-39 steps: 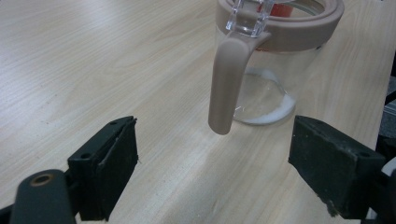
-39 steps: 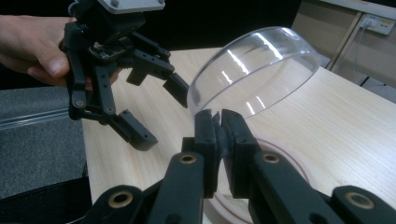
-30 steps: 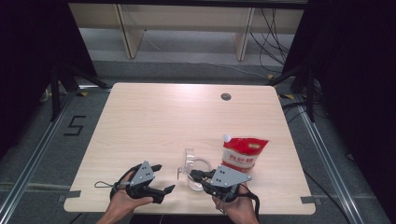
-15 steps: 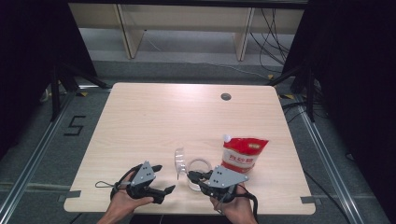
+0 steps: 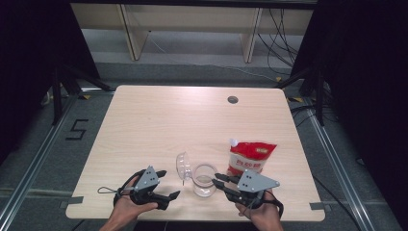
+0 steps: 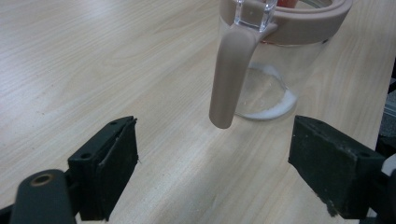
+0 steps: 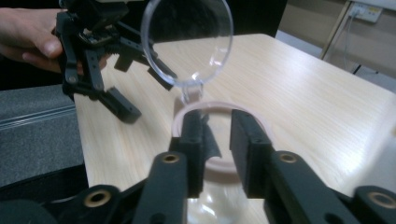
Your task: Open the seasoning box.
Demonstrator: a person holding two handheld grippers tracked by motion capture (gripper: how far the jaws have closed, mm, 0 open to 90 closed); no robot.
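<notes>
**Clear jar with lid swung open, near the front edge**

The glass jar (image 5: 204,179) stands on the tabletop (image 5: 192,120) close to its front edge, between the two grippers. Its beige rim band carries a clear round lid (image 5: 183,165), tipped up on the jar's left side. The right gripper (image 5: 218,180) sits at the jar's rim; its fingers (image 7: 194,140) have just been parting and stand slightly spread, straddling the rim without pressing it. The left gripper (image 5: 168,184) rests just beside the jar, fingers (image 6: 112,158) spread wide with nothing between them. A red-and-white pouch (image 5: 250,157) stands behind the jar, to the right.
</notes>
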